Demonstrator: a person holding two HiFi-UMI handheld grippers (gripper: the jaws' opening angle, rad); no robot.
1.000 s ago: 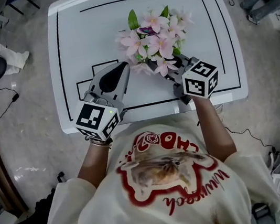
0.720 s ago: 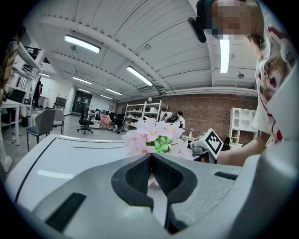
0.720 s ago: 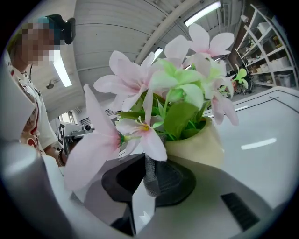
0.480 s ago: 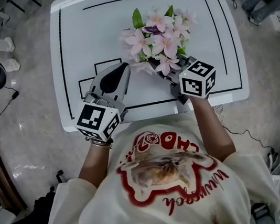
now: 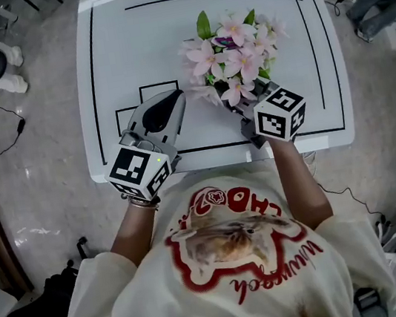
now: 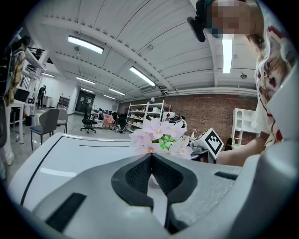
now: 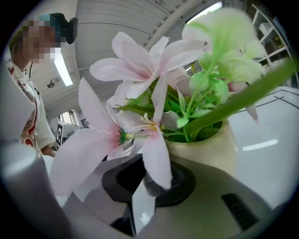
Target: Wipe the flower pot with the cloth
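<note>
Head view: one glossy white table (image 5: pixel 112 48) with black lines carries one bunch of pink fabric flowers (image 5: pixel 233 54). Two grey grippers lie on it. The left gripper (image 5: pixel 173 98) is beside the blooms, and the right gripper (image 5: pixel 248 110) reaches beneath them.

Left gripper view: two ribbed black pads (image 6: pixel 138 175) meet, with nothing between them.

Right gripper view: one smooth, rounded cream flower pot (image 7: pixel 210 149) stands just ahead. A drooping petal (image 7: pixel 156 158) hides the jaw tips, so I cannot tell their state.

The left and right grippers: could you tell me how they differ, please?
The left gripper lies over bare table, clear of the flowers; the right gripper reaches under them, by the pot. The left gripper's jaws are shut, empty; a petal hides the right gripper's. Both carry marker cubes.
</note>
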